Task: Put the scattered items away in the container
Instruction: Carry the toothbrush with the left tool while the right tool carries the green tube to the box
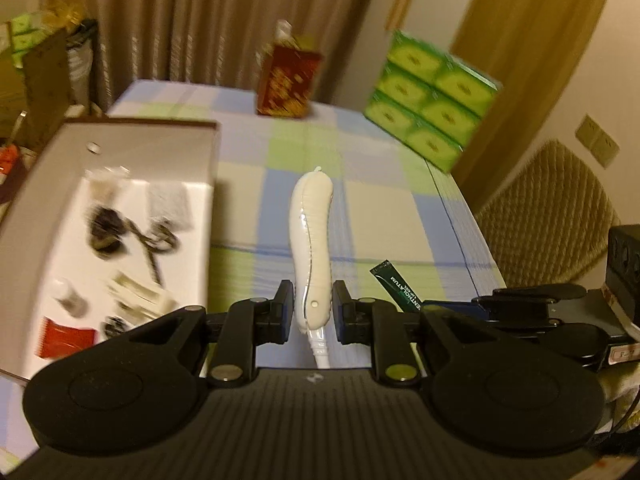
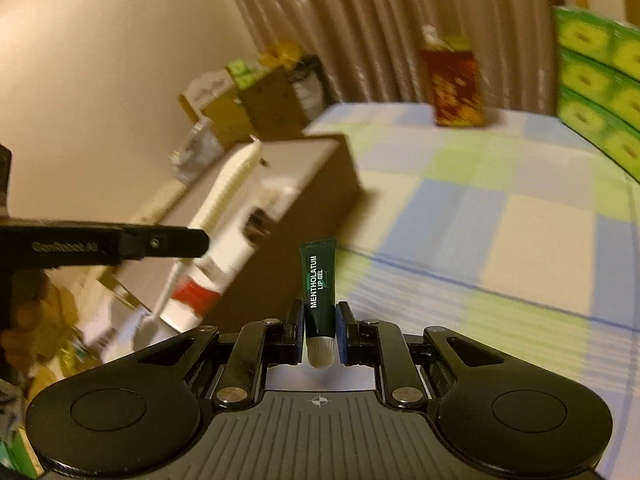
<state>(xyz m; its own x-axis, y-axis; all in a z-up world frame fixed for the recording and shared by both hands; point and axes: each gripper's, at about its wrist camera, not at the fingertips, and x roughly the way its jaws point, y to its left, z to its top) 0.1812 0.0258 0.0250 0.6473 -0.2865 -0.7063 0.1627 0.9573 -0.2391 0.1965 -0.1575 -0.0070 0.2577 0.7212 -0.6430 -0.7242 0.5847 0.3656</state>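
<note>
The left gripper clamps a ribbed, curved white handle; the right gripper pinches a glossy dark-green tube. At left of frame, the white-lined box holds small blurred oddments.

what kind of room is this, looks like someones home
Probably a room in a home: a table under a checked cloth, long beige curtains, stacked green tissue packs and a wicker chair.

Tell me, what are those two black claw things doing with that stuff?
A person is tidying up with a gripper in each hand. The left gripper is pinching a white ribbed gadget, and the right gripper is pinching a dark green lip gel tube. Both are held above the checked tablecloth. The open box beside them already has several small things inside.
</note>
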